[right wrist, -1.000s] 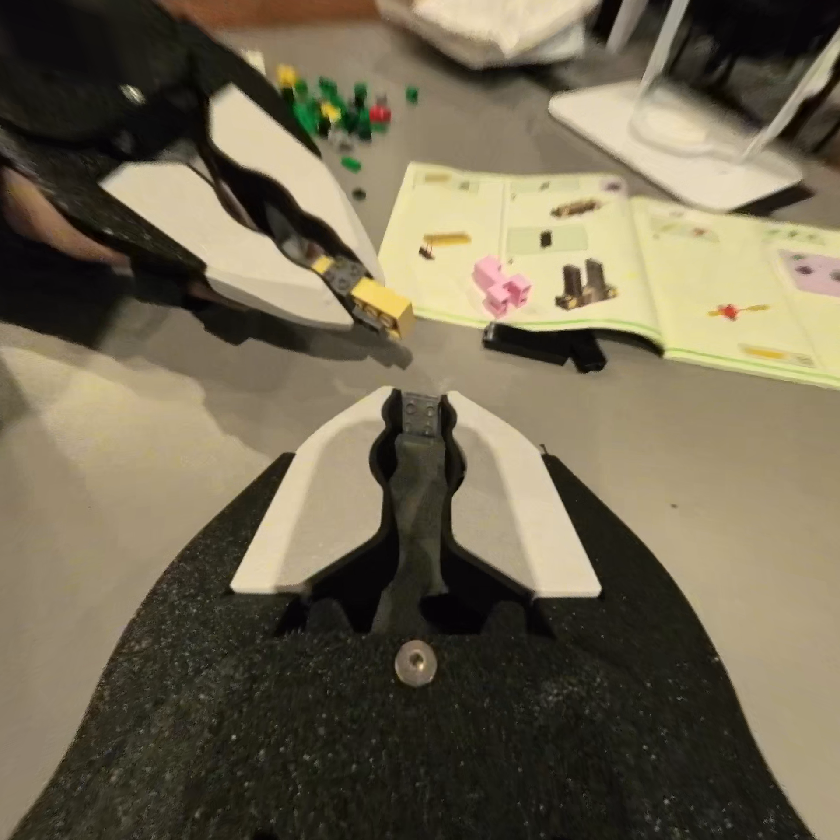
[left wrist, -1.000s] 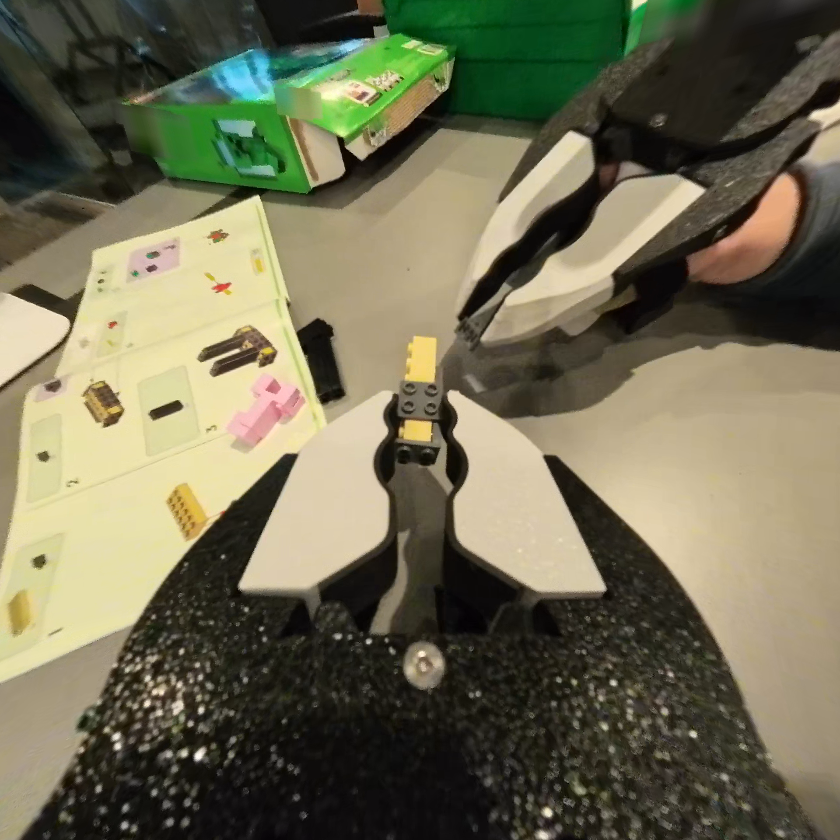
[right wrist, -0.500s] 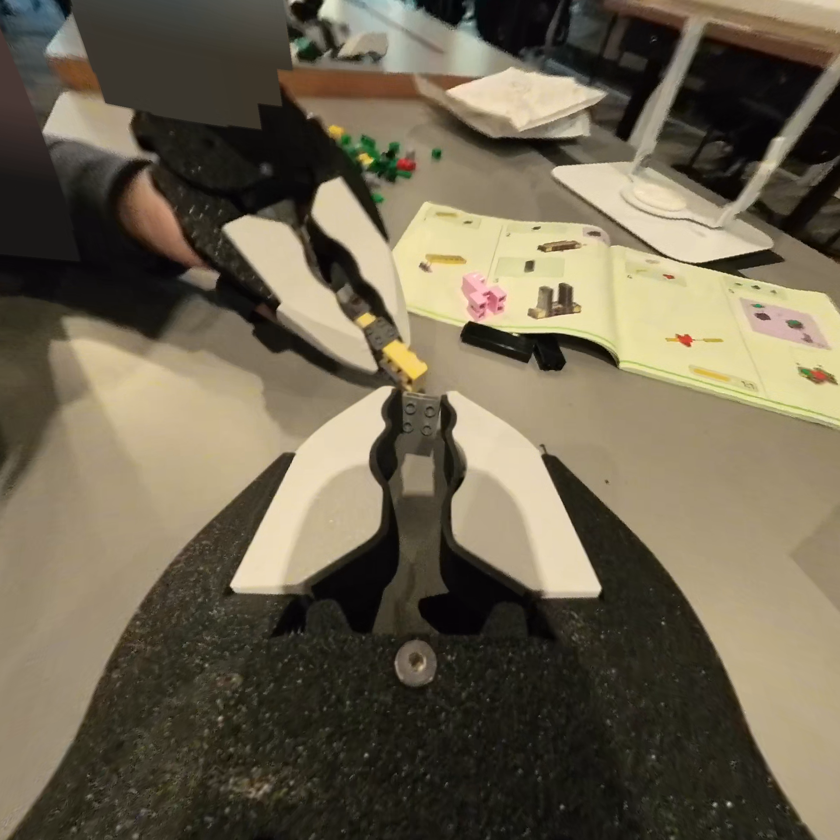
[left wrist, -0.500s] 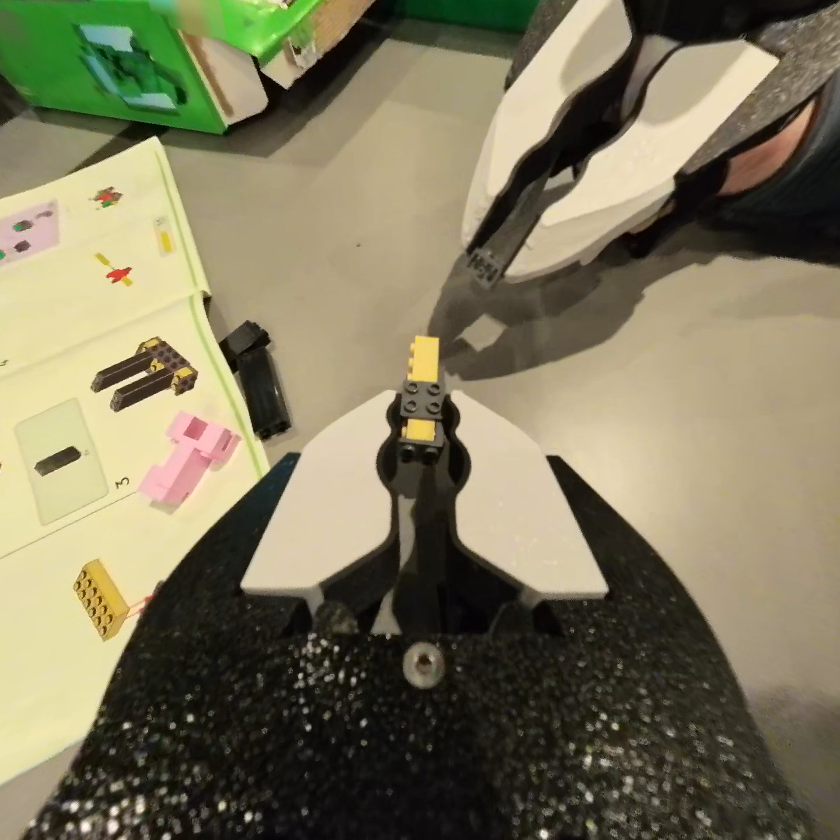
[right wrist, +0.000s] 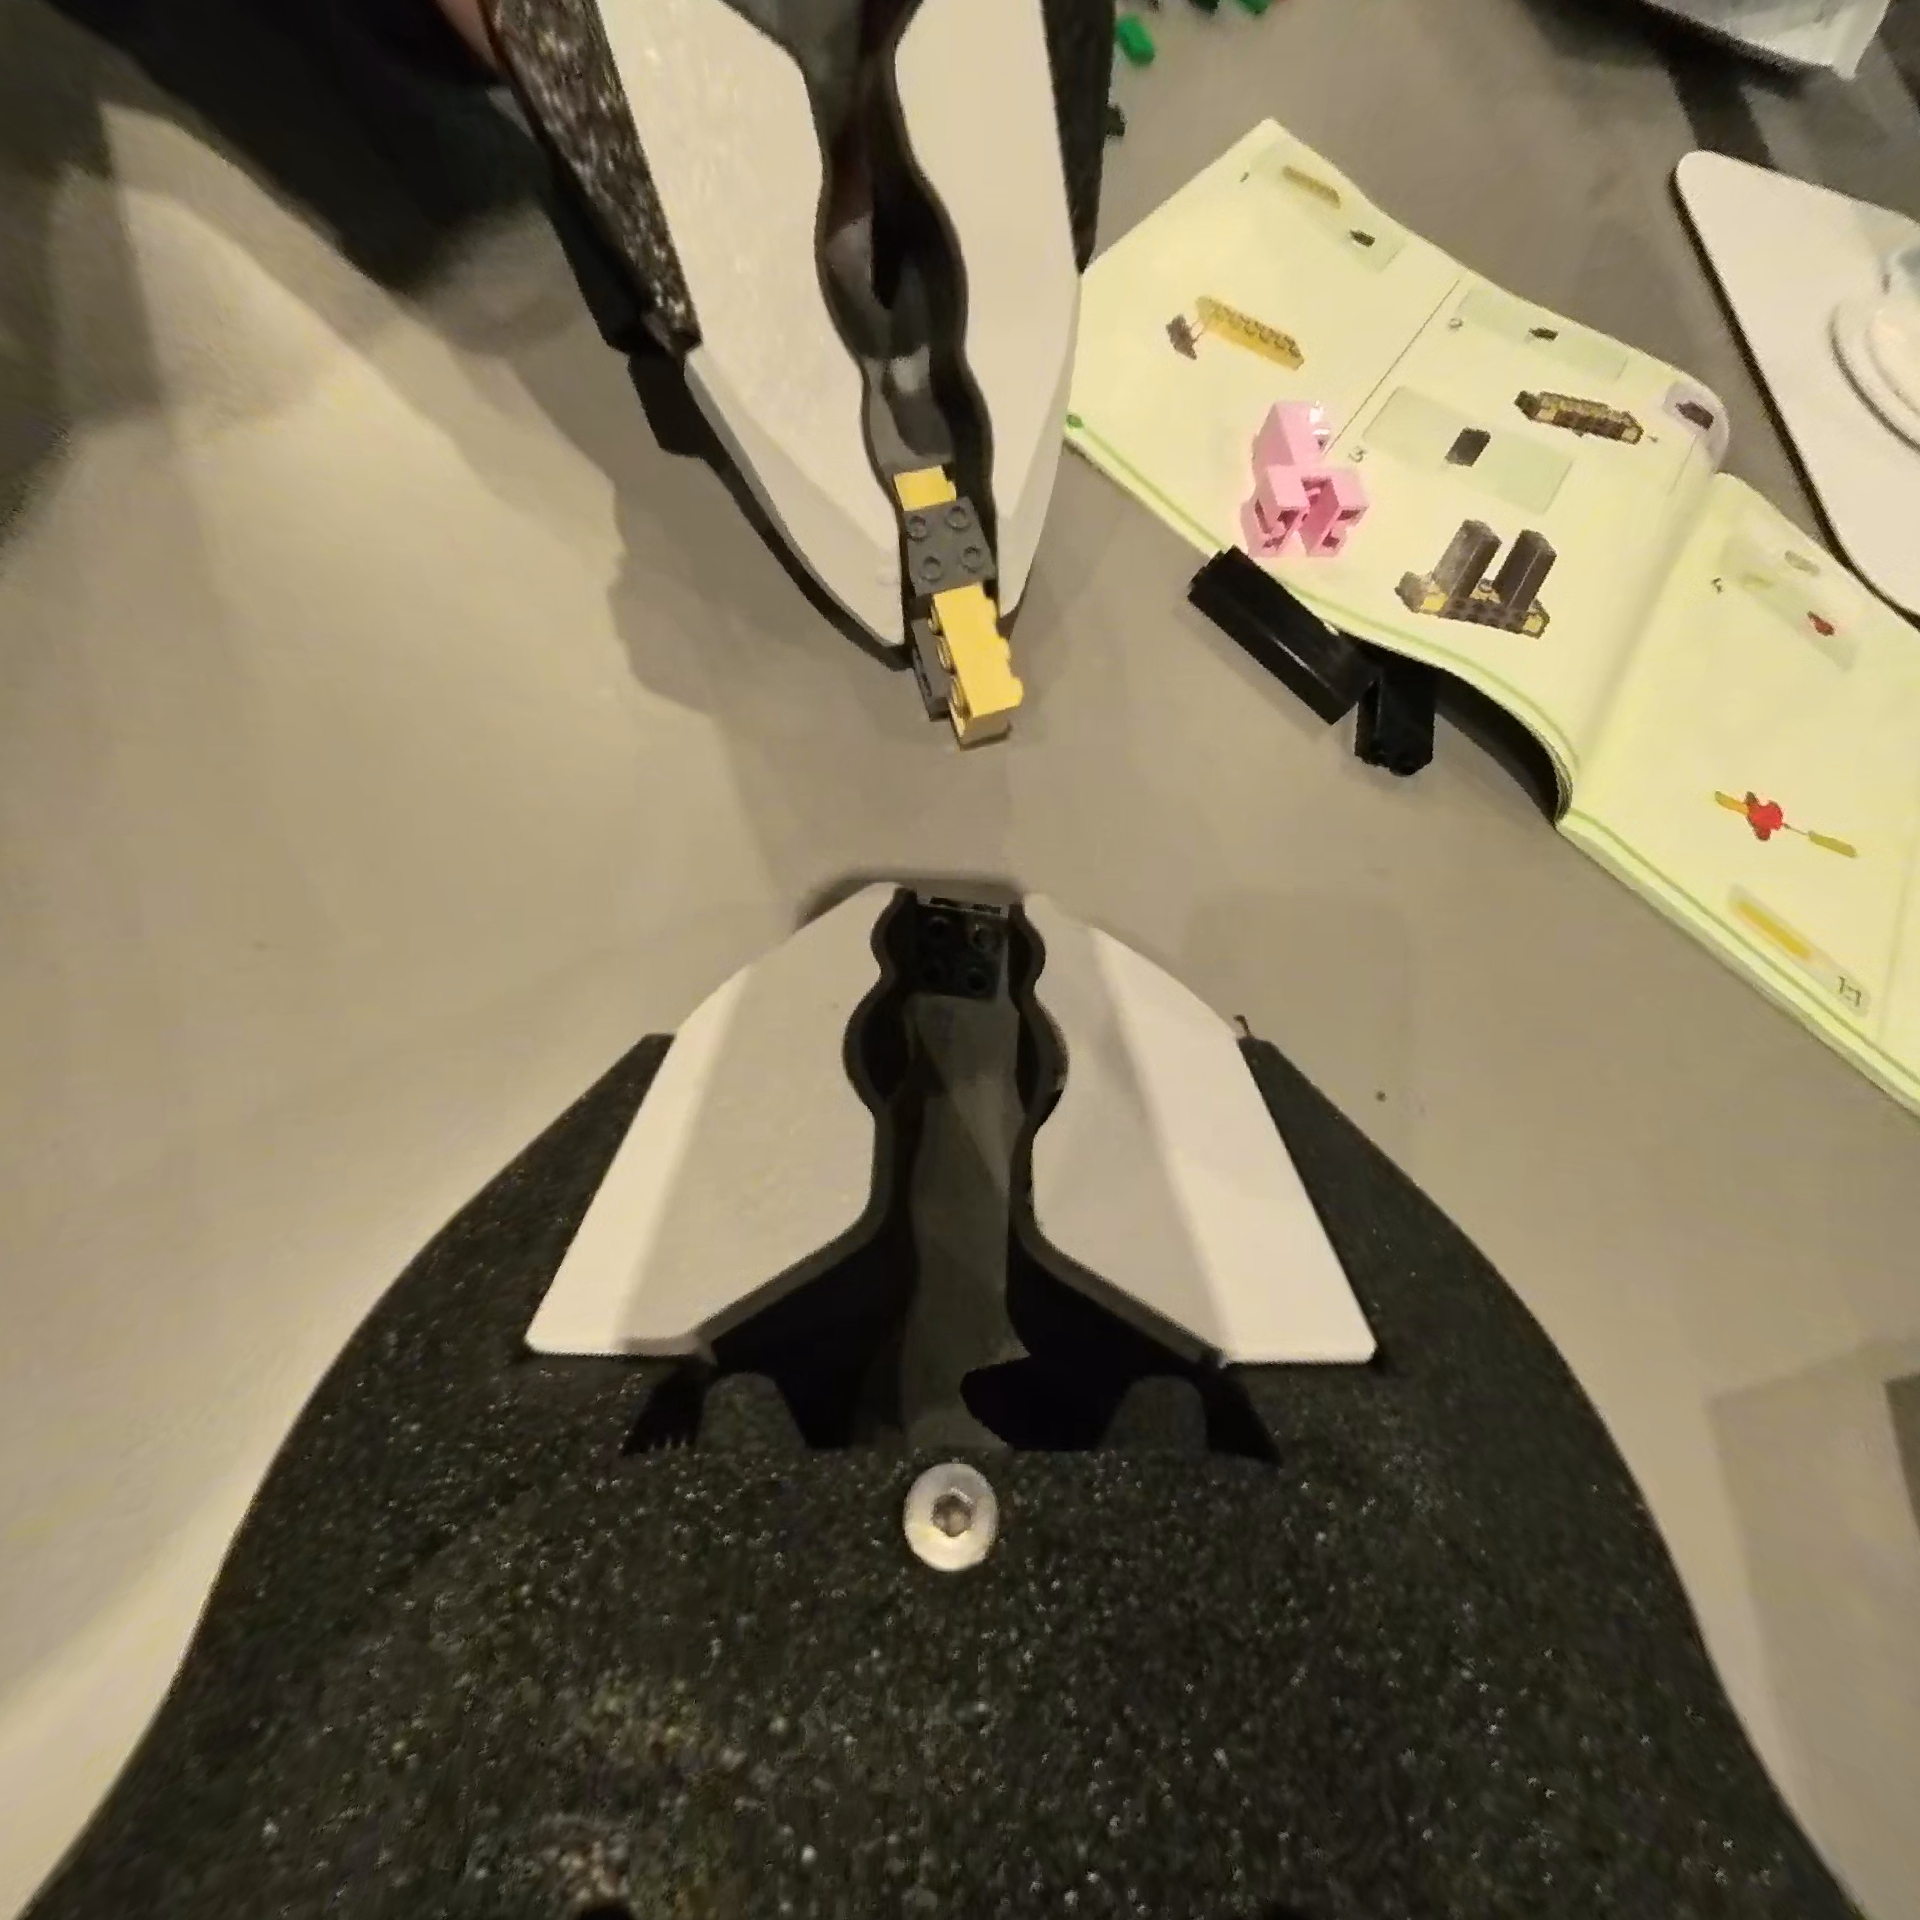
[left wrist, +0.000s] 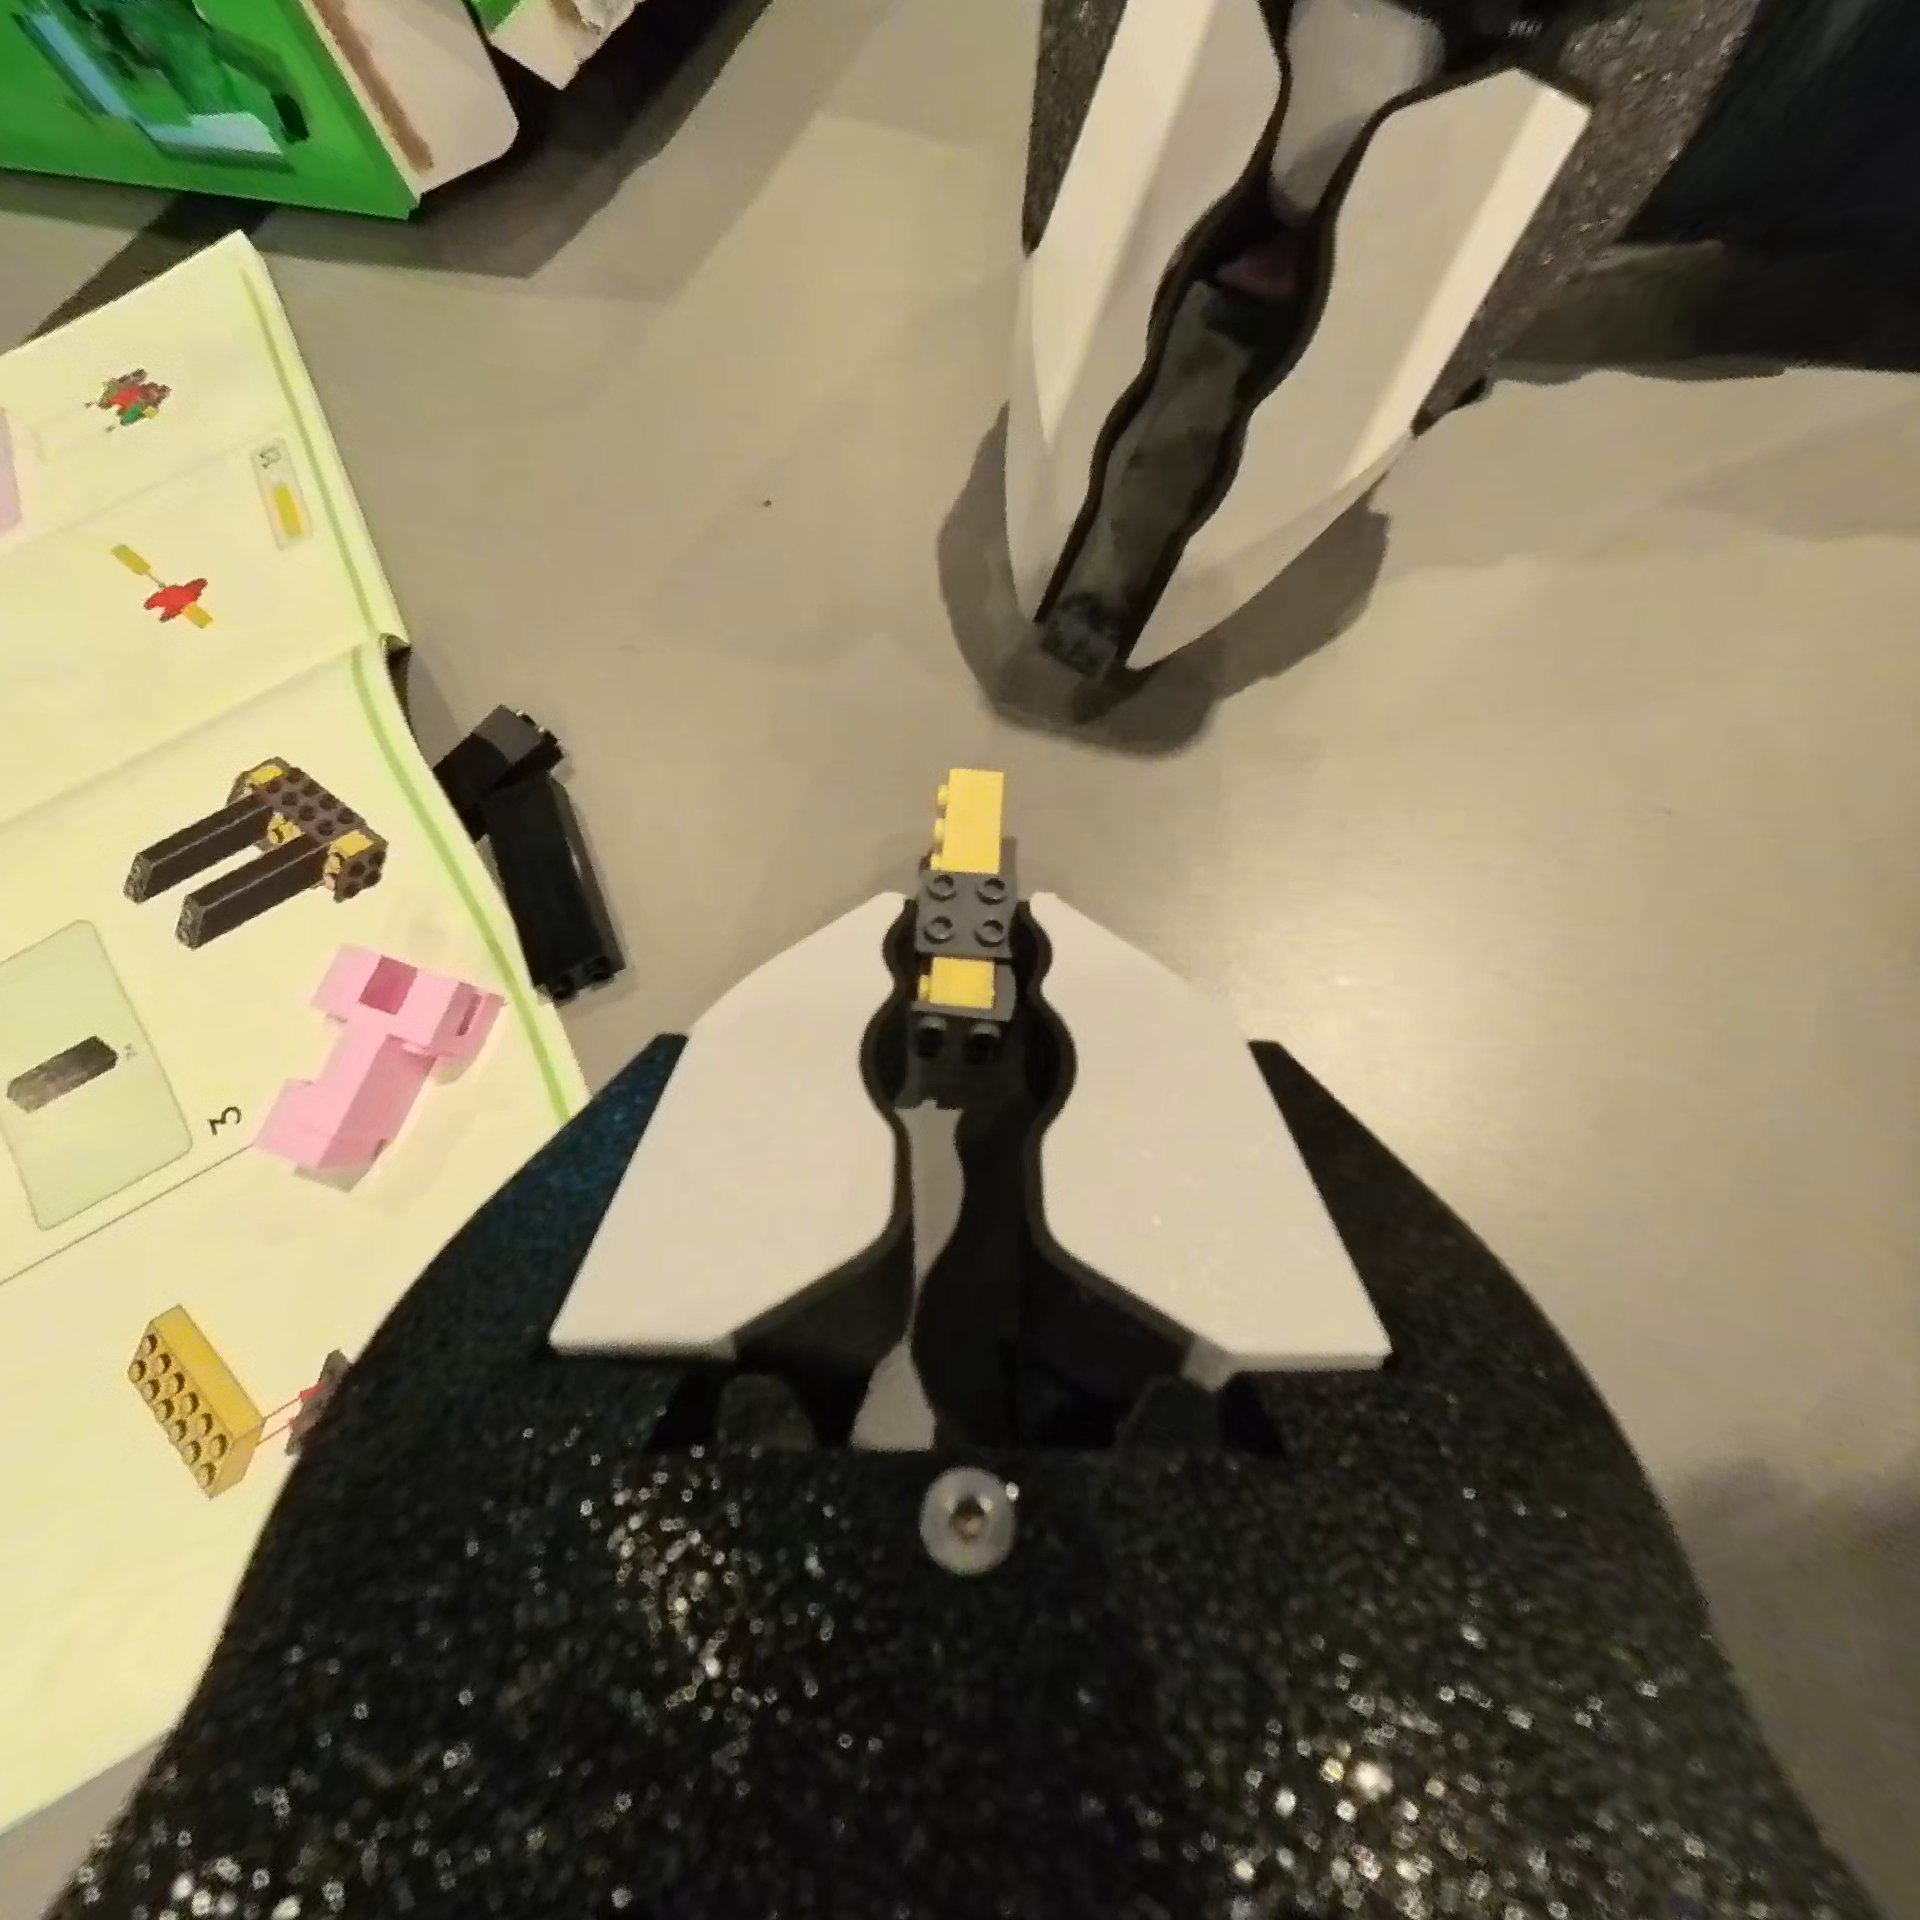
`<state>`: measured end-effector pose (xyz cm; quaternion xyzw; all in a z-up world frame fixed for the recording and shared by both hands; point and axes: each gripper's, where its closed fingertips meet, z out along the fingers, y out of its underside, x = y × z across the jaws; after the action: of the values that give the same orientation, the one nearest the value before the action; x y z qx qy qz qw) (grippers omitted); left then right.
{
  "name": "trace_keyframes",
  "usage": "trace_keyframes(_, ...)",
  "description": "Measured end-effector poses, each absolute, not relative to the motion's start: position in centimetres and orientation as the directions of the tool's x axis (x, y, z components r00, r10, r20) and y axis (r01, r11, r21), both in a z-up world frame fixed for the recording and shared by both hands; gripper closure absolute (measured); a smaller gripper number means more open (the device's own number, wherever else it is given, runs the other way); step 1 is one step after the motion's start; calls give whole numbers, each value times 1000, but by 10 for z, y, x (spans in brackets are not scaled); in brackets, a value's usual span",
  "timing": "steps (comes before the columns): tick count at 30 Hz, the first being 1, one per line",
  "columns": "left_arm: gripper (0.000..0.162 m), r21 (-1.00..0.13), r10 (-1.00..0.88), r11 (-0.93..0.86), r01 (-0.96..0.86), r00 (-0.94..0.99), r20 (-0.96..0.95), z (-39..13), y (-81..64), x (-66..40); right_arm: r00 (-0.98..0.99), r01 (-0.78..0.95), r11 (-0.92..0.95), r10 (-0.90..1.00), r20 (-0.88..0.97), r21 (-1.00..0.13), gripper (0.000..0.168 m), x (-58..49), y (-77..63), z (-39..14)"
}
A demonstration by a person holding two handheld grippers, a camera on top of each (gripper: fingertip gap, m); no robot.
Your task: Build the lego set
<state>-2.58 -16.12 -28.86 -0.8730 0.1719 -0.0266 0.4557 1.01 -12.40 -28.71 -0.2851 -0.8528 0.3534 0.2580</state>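
My left gripper is shut on a small yellow and dark grey lego assembly whose yellow end sticks out past the fingertips. It also shows in the right wrist view, with its yellow tip pointing at me. My right gripper is shut on a small dark grey 2x2 plate. In the left wrist view the right gripper points down at the grey table, tip to tip with the left one and a short gap apart.
An open instruction booklet lies left, with a pink lego piece on it and black bricks beside its edge. A green box stands far left. Loose green bricks and a white stand base lie beyond. The gap from one gripper's tips to the other's is roughly 6 cm.
Both grippers have tilted downward and turned to face each other head-on. The right gripper has come lower toward the table, and the gap between the two held pieces is small.
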Motion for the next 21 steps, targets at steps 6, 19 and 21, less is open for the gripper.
trace_keyframes(6,145,-795,-341,-537,-281,935,-100,-291,-162,-24,-652,289,542,715,253,-789,141,4,-126,-279)
trace_keyframes(19,145,-783,-340,-550,-290,934,-108,-294,-162,-24,-194,443,368,930,313,-817,157,13,-107,-271)
trace_keyframes(21,145,-783,-340,-549,-292,934,-110,-294,-162,-24,-247,422,403,913,324,-812,168,17,-121,-272)
